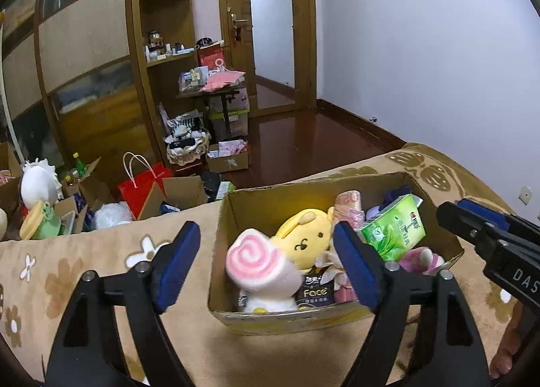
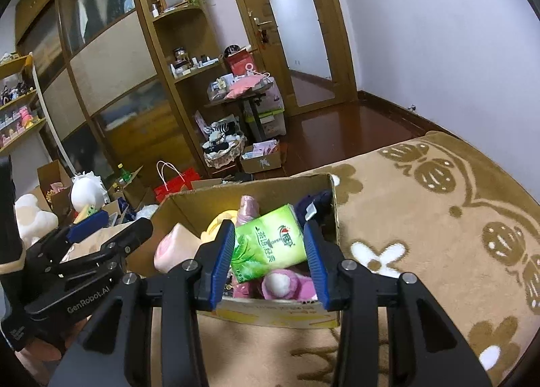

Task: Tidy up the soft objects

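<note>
A cardboard box (image 1: 270, 321) sits on a tan flowered blanket and holds soft things: a pink swirl plush (image 1: 251, 257), a yellow plush (image 1: 308, 238), a green tissue pack (image 1: 393, 228), a dark "Face" pack (image 1: 315, 292) and a pink plush (image 1: 422, 257). My left gripper (image 1: 266, 260) is open over the box's left half, empty. My right gripper (image 2: 270, 253) hovers open above the box (image 2: 276, 314), its pads either side of the green tissue pack (image 2: 268, 245) without clearly pressing it. The right gripper's tip also shows in the left wrist view (image 1: 472, 221).
The blanket (image 2: 422, 218) stretches right of the box. Beyond its far edge the floor is cluttered: a red paper bag (image 1: 141, 186), cardboard boxes (image 1: 227, 159), a white plush (image 1: 38, 184), a basket (image 1: 185, 147). Wooden shelves and a door stand behind.
</note>
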A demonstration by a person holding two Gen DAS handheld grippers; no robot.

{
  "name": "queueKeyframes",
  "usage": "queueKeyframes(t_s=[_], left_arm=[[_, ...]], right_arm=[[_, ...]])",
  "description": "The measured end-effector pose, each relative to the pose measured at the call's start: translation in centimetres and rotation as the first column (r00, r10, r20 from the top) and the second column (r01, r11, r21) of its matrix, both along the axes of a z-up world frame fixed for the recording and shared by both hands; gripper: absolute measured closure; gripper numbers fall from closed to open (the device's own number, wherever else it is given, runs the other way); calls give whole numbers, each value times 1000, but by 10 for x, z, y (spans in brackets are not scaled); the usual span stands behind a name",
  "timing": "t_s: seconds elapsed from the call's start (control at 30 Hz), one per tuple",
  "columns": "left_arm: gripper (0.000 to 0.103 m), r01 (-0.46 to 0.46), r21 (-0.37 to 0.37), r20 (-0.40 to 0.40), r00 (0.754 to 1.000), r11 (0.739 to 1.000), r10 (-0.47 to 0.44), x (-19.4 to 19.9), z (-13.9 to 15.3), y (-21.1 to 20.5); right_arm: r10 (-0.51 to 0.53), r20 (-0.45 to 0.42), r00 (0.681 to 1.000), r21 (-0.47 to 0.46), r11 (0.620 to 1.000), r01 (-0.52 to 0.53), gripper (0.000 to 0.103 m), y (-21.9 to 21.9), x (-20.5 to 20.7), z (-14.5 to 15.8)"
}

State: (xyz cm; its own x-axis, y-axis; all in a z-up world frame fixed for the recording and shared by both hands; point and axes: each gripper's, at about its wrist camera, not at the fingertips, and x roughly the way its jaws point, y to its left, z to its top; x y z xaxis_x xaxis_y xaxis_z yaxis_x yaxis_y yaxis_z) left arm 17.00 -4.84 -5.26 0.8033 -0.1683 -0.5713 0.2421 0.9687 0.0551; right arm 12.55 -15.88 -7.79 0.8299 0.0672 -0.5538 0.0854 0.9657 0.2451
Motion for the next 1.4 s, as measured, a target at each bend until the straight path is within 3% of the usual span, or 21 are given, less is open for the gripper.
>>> queueKeyframes(t_s=[0.07, 0.17, 0.27, 0.33, 0.43, 0.7, 0.93, 1.17, 1.4], left_arm=[[18, -12, 19, -12, 1000, 1000, 12, -1, 2, 1], [10, -31, 35, -13, 999, 999, 31, -6, 8, 7], [8, -52, 35, -5, 999, 998, 52, -16, 19, 14], [6, -61, 16, -2, 998, 998, 61, -24, 28, 21], [3, -73, -9, 16, 997, 997, 73, -39, 43, 30], [1, -92, -22, 111, 989, 996, 93, -97, 90, 48], [1, -98, -17, 157, 983, 995, 99, -141, 113, 63], [1, -103, -9, 179, 978, 995, 103, -176, 120, 68], [1, -101, 20, 204, 974, 995, 95, -207, 108, 68]], right_arm=[[1, -11, 1000, 0, 1000, -1, 57, 0, -2, 1], [-6, -11, 1000, -16, 1000, 6, 38, -1, -9, 6], [-14, 5, 1000, -38, 999, 14, 25, -1, -20, 16], [-16, 4, 1000, -51, 999, 16, 11, -1, -26, 22], [-14, 28, 1000, -76, 997, 16, 0, 2, -41, 36], [-11, 88, 996, -142, 990, 23, 0, 10, -81, 71], [-1, 92, 996, -162, 987, 15, 0, 14, -116, 83], [1, 106, 994, -173, 985, 18, 0, 18, -148, 89], [3, 123, 992, -168, 986, 18, 0, 23, -175, 91]])
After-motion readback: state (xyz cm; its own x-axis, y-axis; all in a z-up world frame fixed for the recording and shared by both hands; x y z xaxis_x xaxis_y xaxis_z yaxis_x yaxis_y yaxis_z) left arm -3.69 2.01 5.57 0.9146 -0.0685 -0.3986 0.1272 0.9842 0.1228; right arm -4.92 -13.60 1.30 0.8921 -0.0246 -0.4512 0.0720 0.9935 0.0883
